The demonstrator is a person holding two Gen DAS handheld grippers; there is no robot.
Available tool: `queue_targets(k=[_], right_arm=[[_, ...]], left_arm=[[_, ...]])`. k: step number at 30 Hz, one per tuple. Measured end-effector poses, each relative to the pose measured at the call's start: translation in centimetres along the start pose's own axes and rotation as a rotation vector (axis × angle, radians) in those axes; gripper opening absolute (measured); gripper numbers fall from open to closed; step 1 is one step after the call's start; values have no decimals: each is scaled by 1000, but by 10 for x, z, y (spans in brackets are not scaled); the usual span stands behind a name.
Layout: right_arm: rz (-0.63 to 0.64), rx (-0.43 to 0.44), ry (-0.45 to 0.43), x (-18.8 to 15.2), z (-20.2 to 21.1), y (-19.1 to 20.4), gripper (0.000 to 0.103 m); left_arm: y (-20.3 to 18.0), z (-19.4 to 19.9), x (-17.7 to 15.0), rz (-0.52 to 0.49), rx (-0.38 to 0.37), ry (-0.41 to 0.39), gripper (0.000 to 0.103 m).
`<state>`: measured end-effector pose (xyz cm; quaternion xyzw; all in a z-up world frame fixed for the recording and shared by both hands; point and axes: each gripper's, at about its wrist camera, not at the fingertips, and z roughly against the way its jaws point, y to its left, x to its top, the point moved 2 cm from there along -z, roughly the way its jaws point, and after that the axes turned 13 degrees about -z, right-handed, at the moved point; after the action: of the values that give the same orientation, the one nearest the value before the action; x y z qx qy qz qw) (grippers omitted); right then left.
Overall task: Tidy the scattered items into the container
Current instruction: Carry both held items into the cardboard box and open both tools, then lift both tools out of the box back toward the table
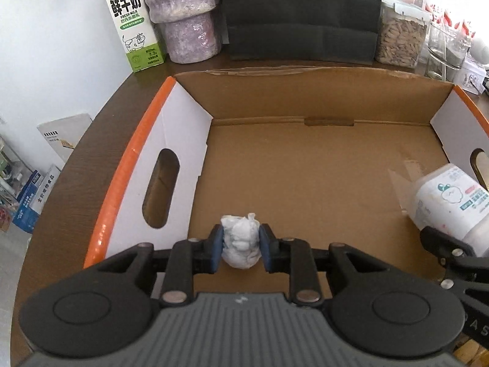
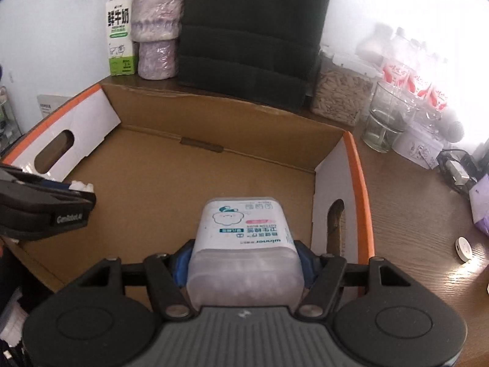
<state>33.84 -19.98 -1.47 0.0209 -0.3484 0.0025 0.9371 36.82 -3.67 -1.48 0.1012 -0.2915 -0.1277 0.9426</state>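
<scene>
While both jaws hang over the cardboard box [image 1: 305, 165], the left gripper [image 1: 241, 246] pinches a tissue wad [image 1: 241, 244] and the right gripper [image 2: 244, 263] clamps a swab tub [image 2: 244, 244], box floor directly beneath.

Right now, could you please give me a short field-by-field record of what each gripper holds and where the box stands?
left gripper: shut on crumpled white tissue, over the box floor
right gripper: shut on cotton swab tub, over the box's right side
cardboard box: open, nothing lying on its floor
table: brown wood, under the box

Dark wooden table [image 1: 76, 165] against white wall [image 1: 45, 46].
</scene>
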Motion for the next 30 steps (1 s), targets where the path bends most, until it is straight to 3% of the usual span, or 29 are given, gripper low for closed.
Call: queue_targets(k=[6, 9, 11, 14, 16, 23, 27, 30], right_arm=[[3, 7, 5, -4, 5, 0, 65], [2, -2, -5, -3, 8, 1, 71], [10, -9, -31, -2, 13, 2, 90], [25, -3, -65, 1, 25, 3, 93], [17, 2, -91, 3, 37, 1, 103], [25, 57, -261, -12, 110, -1, 103], [51, 85, -341, -45, 150, -1, 103], [46, 120, -362, -80, 170, -2, 103]], left_arm=[[-2, 11, -5, -15, -24, -7, 28], [1, 21, -2, -9, -21, -48, 49], [1, 32, 0, -24, 16, -100, 72], [3, 51, 3, -45, 79, -177, 95], [7, 66, 1, -44, 106, -235, 103], [23, 130, -28, 24, 102, -433, 103], [26, 165, -67, 46, 65, -524, 103], [24, 180, -99, 55, 20, -546, 103]])
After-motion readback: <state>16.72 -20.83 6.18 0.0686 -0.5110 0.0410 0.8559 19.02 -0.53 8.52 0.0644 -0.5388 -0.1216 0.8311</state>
